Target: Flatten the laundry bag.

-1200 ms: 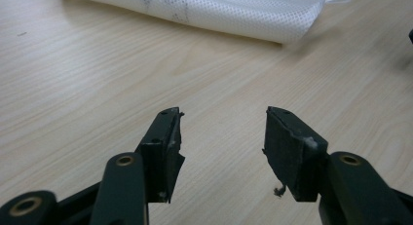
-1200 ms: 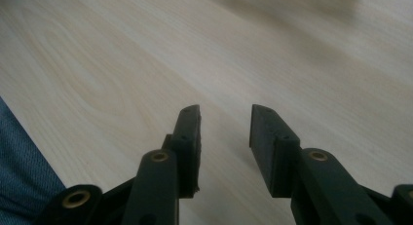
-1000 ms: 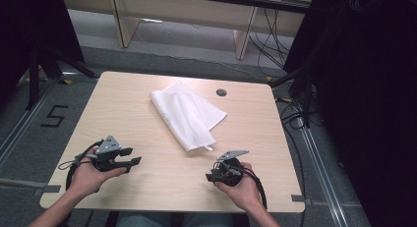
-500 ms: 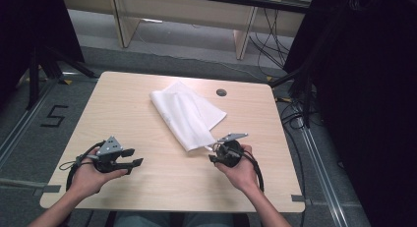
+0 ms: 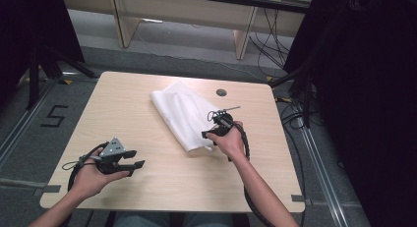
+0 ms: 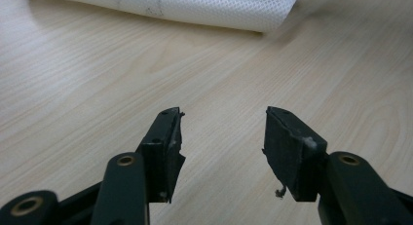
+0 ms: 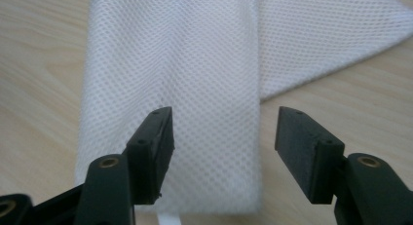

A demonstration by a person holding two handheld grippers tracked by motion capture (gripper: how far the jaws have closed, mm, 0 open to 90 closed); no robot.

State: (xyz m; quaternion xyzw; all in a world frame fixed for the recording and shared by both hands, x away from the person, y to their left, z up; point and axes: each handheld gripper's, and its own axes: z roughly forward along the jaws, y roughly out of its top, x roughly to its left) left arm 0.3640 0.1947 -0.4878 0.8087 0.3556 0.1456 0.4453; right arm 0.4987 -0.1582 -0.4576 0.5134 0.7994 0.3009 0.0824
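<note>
White mesh cloth [image 5: 184, 114], folded into a long soft band with fine open weave, lies slanted at the middle of the pale wood-grain desk [image 5: 123, 104]. Over its near end hovers the right tool [image 7: 221, 125], its jaws just opened wide, nothing gripped. Near the front left corner, the left tool [image 6: 221, 130] stands apart too.

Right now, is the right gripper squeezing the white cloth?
No, the right gripper has its jaws wide apart above the white mesh cloth, pinching nothing.

Black two-finger grippers w/ brass rivets, ribbed pads, grey triangular plate [image 5: 114, 147], looped black cables.
</note>
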